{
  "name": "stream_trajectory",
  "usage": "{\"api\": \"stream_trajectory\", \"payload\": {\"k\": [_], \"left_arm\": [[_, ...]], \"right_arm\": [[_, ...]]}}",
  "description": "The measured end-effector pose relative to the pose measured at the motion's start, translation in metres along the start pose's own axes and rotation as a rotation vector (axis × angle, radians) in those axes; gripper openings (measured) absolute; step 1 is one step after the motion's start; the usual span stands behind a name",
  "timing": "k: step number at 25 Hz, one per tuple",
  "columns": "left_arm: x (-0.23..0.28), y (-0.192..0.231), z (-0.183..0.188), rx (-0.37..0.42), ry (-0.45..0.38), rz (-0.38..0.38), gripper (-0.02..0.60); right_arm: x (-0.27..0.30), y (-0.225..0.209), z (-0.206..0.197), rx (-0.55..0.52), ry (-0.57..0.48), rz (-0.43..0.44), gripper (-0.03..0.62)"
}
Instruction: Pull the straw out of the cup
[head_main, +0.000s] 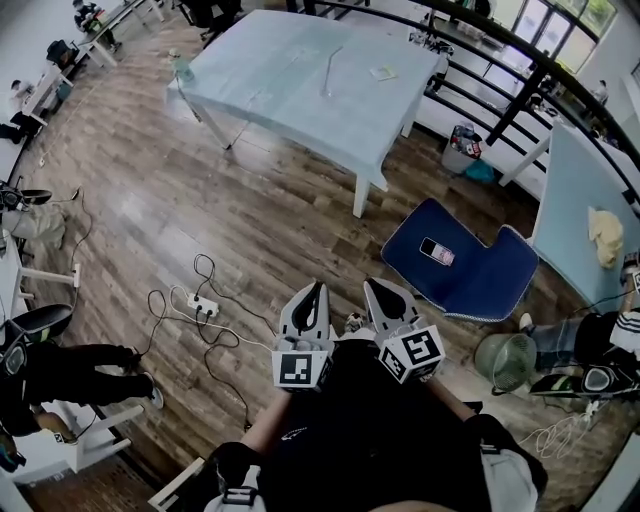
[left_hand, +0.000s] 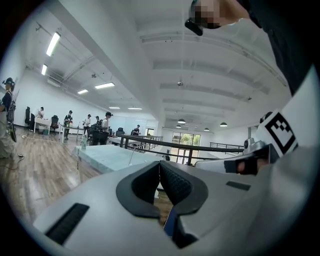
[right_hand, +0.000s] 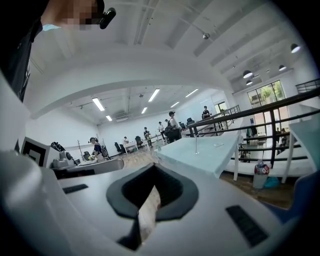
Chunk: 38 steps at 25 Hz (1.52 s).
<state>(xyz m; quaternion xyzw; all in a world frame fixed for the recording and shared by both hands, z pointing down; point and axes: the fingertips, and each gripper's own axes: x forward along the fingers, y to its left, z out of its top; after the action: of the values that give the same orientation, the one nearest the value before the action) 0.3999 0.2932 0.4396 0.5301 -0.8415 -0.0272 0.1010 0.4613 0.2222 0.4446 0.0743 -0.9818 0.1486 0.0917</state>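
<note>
A thin pale straw (head_main: 330, 70) stands up from the light blue table (head_main: 290, 100) far ahead of me; the cup round it is too small to make out. The right gripper view shows the straw (right_hand: 196, 145) upright on that table (right_hand: 200, 152). In the left gripper view the straw (left_hand: 131, 156) is a faint slanted line. My left gripper (head_main: 313, 293) and right gripper (head_main: 378, 290) hang side by side close to my body, far short of the table. Both point at it over the wooden floor. Left gripper (left_hand: 160, 164) and right gripper (right_hand: 153, 167) have their jaws together with nothing between them.
A bottle (head_main: 180, 68) stands at the table's left corner, a small flat item (head_main: 383, 72) near the straw. A power strip with cables (head_main: 203, 303) lies on the floor at left. A blue mat (head_main: 455, 265) with a phone (head_main: 437, 251), a green bin (head_main: 505, 360) and a railing (head_main: 520, 60) are at right.
</note>
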Motion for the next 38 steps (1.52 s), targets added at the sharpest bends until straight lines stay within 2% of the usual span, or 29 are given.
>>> {"api": "stream_trajectory", "payload": {"k": [10, 12, 14, 18, 23, 25, 28, 32, 38], "left_arm": [[0.037, 0.018, 0.006, -0.013, -0.032, -0.034, 0.015], [0.044, 0.025, 0.007, -0.030, -0.017, -0.033, 0.015], [0.051, 0.035, 0.010, -0.051, 0.003, -0.018, 0.015], [0.073, 0.051, 0.020, -0.050, 0.007, -0.039, 0.015], [0.107, 0.085, 0.039, -0.103, -0.018, -0.064, 0.015], [0.120, 0.100, 0.045, -0.101, -0.022, -0.074, 0.015], [0.142, 0.117, 0.055, -0.091, -0.020, -0.119, 0.015], [0.171, 0.132, 0.062, -0.072, -0.029, -0.232, 0.015], [0.198, 0.174, 0.074, -0.020, -0.030, -0.278, 0.015]], "right_arm": [[0.033, -0.024, -0.001, -0.014, 0.040, -0.047, 0.009], [0.041, -0.025, -0.002, -0.017, 0.052, -0.057, 0.009], [0.050, -0.026, 0.000, -0.021, 0.063, -0.067, 0.009], [0.077, -0.029, 0.010, -0.027, 0.068, -0.077, 0.009], [0.120, -0.029, 0.027, -0.043, 0.066, -0.099, 0.009], [0.136, -0.027, 0.034, -0.046, 0.061, -0.110, 0.009], [0.158, -0.029, 0.043, -0.048, 0.059, -0.143, 0.009], [0.191, -0.034, 0.056, -0.045, 0.060, -0.191, 0.009], [0.247, -0.028, 0.071, -0.054, 0.043, -0.222, 0.009]]}}
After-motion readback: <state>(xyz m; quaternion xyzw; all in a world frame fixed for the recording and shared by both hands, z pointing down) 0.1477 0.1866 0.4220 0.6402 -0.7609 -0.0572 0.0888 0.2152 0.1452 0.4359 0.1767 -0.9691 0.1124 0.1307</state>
